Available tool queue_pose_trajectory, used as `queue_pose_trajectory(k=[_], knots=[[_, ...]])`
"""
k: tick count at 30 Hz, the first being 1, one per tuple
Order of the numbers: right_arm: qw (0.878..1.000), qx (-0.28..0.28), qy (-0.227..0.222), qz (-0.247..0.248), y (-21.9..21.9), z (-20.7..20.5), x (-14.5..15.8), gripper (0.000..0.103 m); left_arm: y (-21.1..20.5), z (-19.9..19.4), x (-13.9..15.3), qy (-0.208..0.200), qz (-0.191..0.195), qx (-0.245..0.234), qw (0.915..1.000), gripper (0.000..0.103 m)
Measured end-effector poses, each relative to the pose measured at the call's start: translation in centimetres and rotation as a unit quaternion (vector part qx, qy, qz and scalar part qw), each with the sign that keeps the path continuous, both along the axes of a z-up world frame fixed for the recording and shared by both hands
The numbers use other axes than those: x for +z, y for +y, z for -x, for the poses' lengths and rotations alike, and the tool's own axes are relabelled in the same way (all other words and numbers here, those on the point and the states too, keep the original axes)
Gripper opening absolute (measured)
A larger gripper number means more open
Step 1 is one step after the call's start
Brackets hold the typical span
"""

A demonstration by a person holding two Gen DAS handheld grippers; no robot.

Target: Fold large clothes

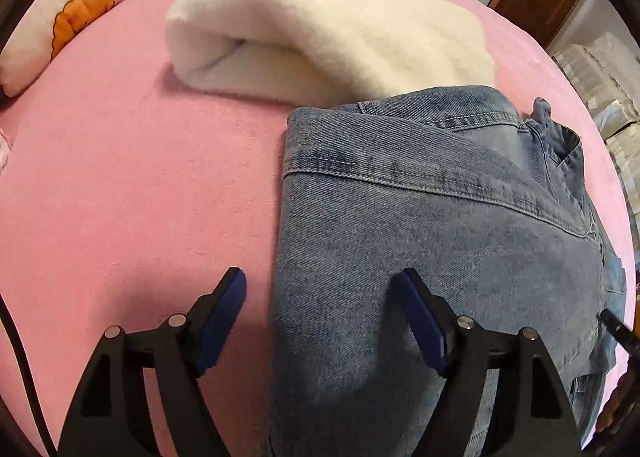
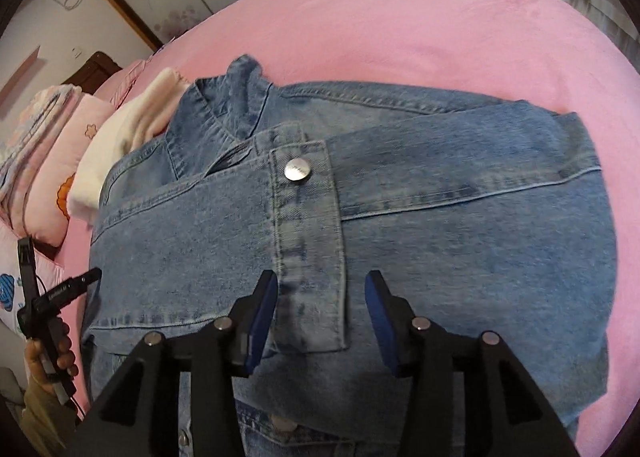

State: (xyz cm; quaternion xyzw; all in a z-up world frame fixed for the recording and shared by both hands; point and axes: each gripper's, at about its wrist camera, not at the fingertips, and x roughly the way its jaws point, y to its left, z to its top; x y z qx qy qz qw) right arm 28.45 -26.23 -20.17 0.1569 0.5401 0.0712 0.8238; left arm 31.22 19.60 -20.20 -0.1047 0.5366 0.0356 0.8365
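Pink bed (image 1: 120,197) underneath everything, soft and yielding — no firm backing for a pinch. White fleece (image 1: 320,29) lying rolled toward the head end, pillow (image 1: 60,25) beyond it.

Denim jacket (image 2: 440,225) spread across the middle of the bed, partly folded, sleeve drawn over the body, collar (image 2: 240,97) toward the fleece. Likely heavy and stiff for cloth: thick twill, doubled seams, layers that will hold a crease but drag when lifted. Not slippery, not fragile. Best taken at a hem or seamed edge, through all layers at once, both sides lifted together to keep the fold square.

Cuff (image 2: 308,241) with its metal button (image 2: 297,169) lying on top, just ahead of the right gripper (image 2: 322,321) — jaws apart, nothing between the pads, cuff end just below the gap.

Left gripper (image 1: 320,321) also apart, wide, straddling the jacket's side edge: one finger over pink bed, the other over denim, neither pressing cloth.
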Motion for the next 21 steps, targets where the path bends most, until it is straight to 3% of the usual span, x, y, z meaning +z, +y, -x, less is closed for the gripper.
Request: queue_pose_trajectory(k=[1, 3, 5, 7, 11, 15, 16, 18, 21], knots=[[1.0, 0.016, -0.004, 0.024, 1.1, 0.1, 0.0, 0.042, -0.1, -0.1, -0.1, 0.0, -0.008, -0.005, 1.0, 0.075], [0.996, 0.038, -0.014, 0.084, 2.7, 0.6, 0.4, 0.033, -1.1, -0.1, 0.1, -0.006, -0.041, -0.031, 0.9987, 0.032], [0.995, 0.041, -0.028, 0.086, 3.4, 1.3, 1.4, 0.02, -1.8, -0.1, 0.2, -0.004, -0.093, -0.04, 0.9949, 0.028], [0.994, 0.029, -0.05, 0.095, 3.4, 2.3, 2.3, 0.02, -1.5, -0.3, -0.1, -0.003, -0.096, -0.037, 0.9947, 0.027], [0.987, 0.032, -0.029, 0.152, 4.1, 2.5, 0.4, 0.03, -1.1, -0.5, 0.3, -0.003, -0.095, -0.037, 0.9948, 0.031], [0.984, 0.015, -0.066, 0.165, 5.5, 3.7, 3.5, 0.034, -2.3, 1.7, 3.1, -0.028, -0.124, -0.039, 0.9911, 0.037], [0.983, 0.019, -0.087, 0.159, 6.1, 4.5, 4.4, 0.034, -2.8, 2.9, 4.2, -0.046, -0.117, -0.042, 0.9912, 0.04], [0.983, 0.041, -0.114, 0.138, 7.9, 5.6, 5.8, 0.034, -4.0, 4.7, 5.7, -0.079, -0.088, -0.046, 0.992, 0.056], [0.983, 0.077, -0.137, 0.093, 11.3, 6.5, 6.6, 0.034, -6.5, 7.6, 7.0, -0.119, -0.027, -0.063, 0.9905, 0.057]])
